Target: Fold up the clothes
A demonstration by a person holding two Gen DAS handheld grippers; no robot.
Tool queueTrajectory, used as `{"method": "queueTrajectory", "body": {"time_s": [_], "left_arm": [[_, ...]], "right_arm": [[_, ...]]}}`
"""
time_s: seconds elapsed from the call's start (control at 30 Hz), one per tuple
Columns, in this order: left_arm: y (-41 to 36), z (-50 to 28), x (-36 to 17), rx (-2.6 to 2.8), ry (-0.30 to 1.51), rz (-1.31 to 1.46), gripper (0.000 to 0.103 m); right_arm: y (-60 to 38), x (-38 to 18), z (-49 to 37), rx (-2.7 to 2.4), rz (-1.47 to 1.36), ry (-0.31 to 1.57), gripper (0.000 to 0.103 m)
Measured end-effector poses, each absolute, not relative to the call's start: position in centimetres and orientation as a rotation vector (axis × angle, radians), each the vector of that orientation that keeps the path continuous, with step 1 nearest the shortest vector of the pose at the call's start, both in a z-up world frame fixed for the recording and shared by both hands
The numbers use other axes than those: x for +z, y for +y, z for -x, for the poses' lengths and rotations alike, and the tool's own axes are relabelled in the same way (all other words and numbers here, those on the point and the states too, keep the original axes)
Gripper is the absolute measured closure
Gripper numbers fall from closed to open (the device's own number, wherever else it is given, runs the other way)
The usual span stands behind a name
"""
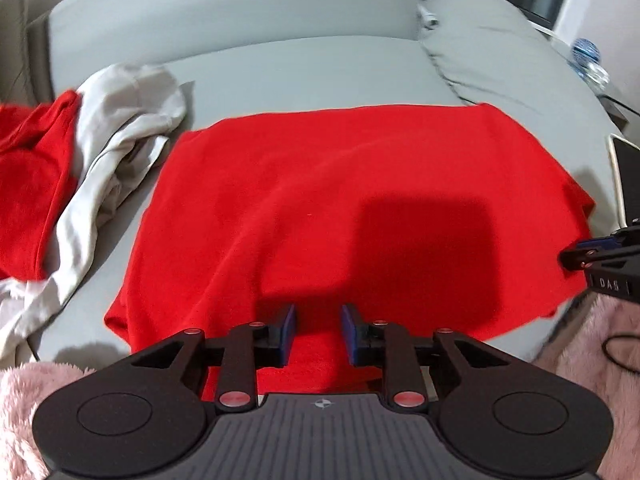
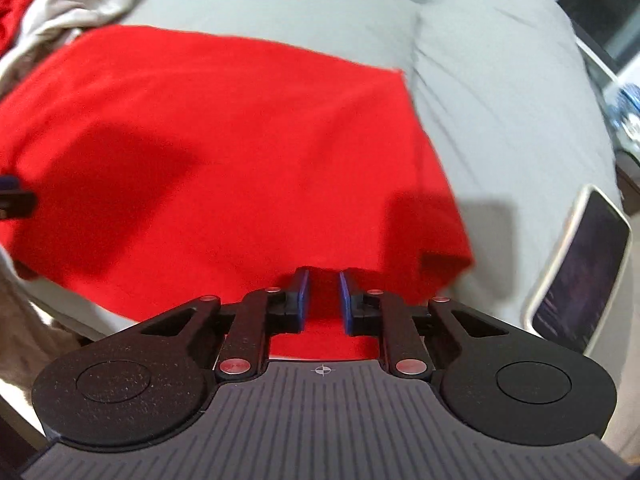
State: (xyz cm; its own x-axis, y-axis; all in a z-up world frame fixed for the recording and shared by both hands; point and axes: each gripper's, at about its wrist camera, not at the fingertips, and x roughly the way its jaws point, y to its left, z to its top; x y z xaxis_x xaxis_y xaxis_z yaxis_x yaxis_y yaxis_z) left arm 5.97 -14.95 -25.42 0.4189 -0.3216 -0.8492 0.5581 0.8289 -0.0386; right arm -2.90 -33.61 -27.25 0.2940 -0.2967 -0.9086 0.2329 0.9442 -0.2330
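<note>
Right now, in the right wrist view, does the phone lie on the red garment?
No, the phone lies on the grey sheet, apart from the red garment.

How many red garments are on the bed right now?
2. One red garment lies spread flat mid-bed; a second red one sits crumpled at the far left beside grey clothing, which may hide more.

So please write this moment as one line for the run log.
stage: red garment spread on bed | left gripper: open, at near hem | right gripper: open, at near hem | grey garment: unfolded
</note>
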Motion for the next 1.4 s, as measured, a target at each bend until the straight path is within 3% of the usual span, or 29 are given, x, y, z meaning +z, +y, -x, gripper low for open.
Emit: {"method": "queueTrajectory", "body": {"time_s": [0.17,0.43,0.57,0.8,0.9,1.07,1.1,1.27,1.4], "left_arm": [[-14.6,-4.9,-24.3,-0.604,0.902,-0.195,0.077],[-13.0,-6.3,-22.8,-0.464,0.786,-0.096,0.074],[-11.6,-8.5,-23.4,-0.367,0.810,-0.058,0.074],[-11.0,-10.3,-24.3,-0.296,0.897,-0.091,0.074],[-10.6,-11.9,-26.0,-0.238,0.993,-0.112,0.069],[-10.2,-12.0,-25.4,-0.177,0.968,-0.141,0.075],[-10.1,-11.8,-25.1,-0.138,0.946,-0.149,0.085],[-9.2,-10.9,-23.6,-0.287,0.863,-0.010,0.085],[-12.8,-9.1,-24.0,-0.470,0.832,-0.115,0.084]], "right_arm": [[-34.8,-26.2,4.1,-0.389,0.037,1.233,0.085],[-32.7,-24.3,1.0,-0.331,0.110,1.075,0.084],[-31.8,-25.1,-0.9,-0.294,0.150,1.035,0.084],[-34.0,-27.7,-0.5,-0.360,0.197,1.203,0.090],[-34.8,-27.7,-0.2,-0.371,0.193,1.243,0.090],[-34.4,-27.7,-0.5,-0.398,0.233,1.288,0.089],[-34.3,-27.5,-0.1,-0.399,0.232,1.288,0.089],[-34.7,-25.1,0.8,-0.399,0.126,1.207,0.088],[-32.1,-23.6,-0.1,-0.221,0.018,1.099,0.088]]}}
